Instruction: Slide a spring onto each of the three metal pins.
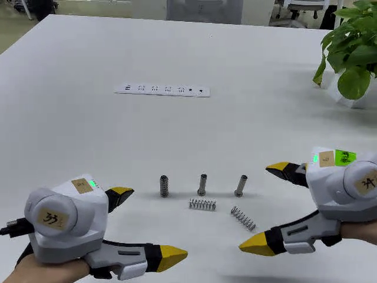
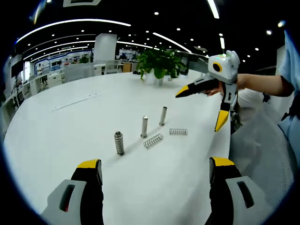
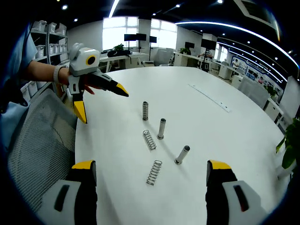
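Left gripper [image 1: 159, 222] and right gripper [image 1: 254, 207] gape empty — best pinch the loose coiled steel spring [image 1: 242, 218] mid-length, upright over the bare metal pin [image 1: 240, 185].

Open-plan office: white desks [image 3: 126, 57], monitors [image 3: 135, 37], mesh chair [image 3: 40, 136], strip ceiling lights [image 2: 70, 26], potted plant [image 1: 352, 41].

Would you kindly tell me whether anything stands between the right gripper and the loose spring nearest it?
Nothing visible does. The open right gripper faces that spring across bare table. The second spring lies farther left, and the nearest bare pin stands just beyond, also unblocked.
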Available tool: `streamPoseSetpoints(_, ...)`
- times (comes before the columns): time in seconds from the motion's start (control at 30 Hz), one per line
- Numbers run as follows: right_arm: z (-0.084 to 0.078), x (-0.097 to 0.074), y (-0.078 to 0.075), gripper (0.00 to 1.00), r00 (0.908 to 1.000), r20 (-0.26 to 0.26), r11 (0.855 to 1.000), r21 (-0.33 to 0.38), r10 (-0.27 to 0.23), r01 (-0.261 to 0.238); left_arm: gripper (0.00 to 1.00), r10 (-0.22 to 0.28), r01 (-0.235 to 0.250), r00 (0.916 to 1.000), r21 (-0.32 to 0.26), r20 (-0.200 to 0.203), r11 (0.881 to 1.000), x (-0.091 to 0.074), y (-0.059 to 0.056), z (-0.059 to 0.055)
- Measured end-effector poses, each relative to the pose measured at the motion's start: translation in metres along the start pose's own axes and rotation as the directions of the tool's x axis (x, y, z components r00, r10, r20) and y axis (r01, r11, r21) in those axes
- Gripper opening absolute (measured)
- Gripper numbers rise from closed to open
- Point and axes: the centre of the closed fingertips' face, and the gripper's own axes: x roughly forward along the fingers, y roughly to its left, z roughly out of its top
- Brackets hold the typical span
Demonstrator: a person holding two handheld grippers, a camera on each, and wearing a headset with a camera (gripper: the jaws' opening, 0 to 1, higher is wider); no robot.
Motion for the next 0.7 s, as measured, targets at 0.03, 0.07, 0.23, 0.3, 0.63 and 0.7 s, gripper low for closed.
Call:
streamPoseSetpoints(0.03,-0.003,-0.002,0.0,0.99,1.0,0.0,1.0,0.01,-0.004,0.004,0.96,0.0,0.0,1.0,0.0,0.0,1.0,0.0,0.0,0.0)
streamPoseSetpoints(0.07,-0.008,-0.005,0.0,0.99,1.0,-0.003,1.0,0.02,-0.008,0.008,0.97,-0.001,0.001,1.0,0.0,-0.001,1.0,0.0,0.0,0.0)
streamPoseSetpoints(0.23,-0.017,-0.013,0.004,0.99,0.9996,0.001,0.999,0.047,-0.028,0.028,0.96,-0.002,0.002,0.9999,0.006,-0.011,1.0,0.001,-0.001,-0.002)
streamPoseSetpoints(0.3,-0.02,-0.016,0.004,0.99,0.999,0.006,0.997,0.066,-0.043,0.043,0.96,-0.002,0.002,0.9999,0.006,-0.016,1.0,0.002,-0.001,-0.002)
streamPoseSetpoints(0.63,-0.027,-0.02,0.011,0.99,0.9978,0.018,0.992,0.11,-0.063,0.061,0.95,-0.009,0.01,0.9993,0.041,-0.035,0.999,0.004,0.0,-0.004)
streamPoseSetpoints(0.7,-0.029,-0.021,0.01,0.99,0.9978,0.018,0.992,0.111,-0.064,0.062,0.94,-0.014,0.016,0.999,0.055,-0.042,0.998,0.006,-0.003,-0.002)
